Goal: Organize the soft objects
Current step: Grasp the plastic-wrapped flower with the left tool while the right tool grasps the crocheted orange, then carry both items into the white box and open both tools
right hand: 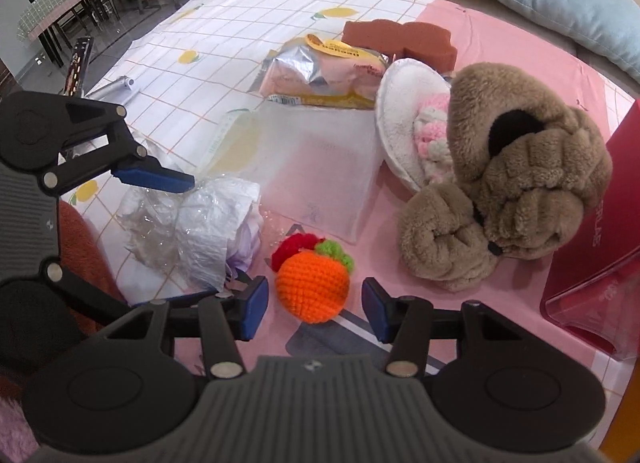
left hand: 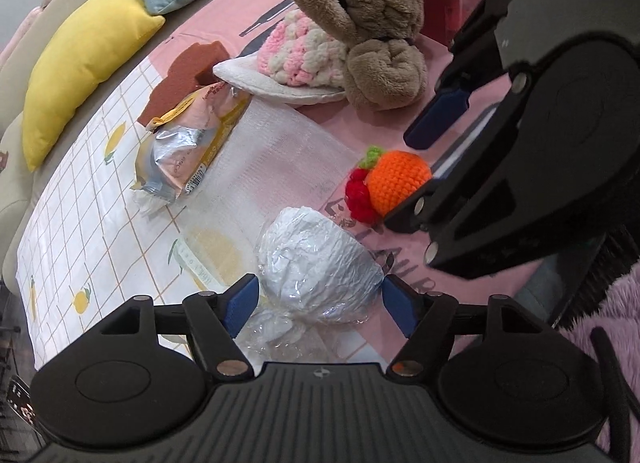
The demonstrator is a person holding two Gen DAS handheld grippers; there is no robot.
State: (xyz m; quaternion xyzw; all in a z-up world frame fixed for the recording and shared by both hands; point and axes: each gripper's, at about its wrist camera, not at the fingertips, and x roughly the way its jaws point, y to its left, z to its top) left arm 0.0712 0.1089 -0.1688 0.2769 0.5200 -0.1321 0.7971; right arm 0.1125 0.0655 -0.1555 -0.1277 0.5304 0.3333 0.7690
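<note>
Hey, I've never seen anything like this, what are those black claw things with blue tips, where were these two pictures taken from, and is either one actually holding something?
They are hand-held grippers, one in each of a person's hands; no robot arm is here. Each carries a wide-angle camera looking forward along its two blue-padded fingers, so each picture is one gripper's own view.

In the left wrist view, the left gripper stands open around a crumpled plastic-wrapped bundle. In the right wrist view, the right gripper stands open around an orange crochet fruit, with gaps at both pads. Nothing is gripped yet.

On the patterned cloth also lie a brown plush toy, a pink-and-white knitted piece, a white fleece pad, a snack packet, a clear pouch and a brown sponge.
</note>
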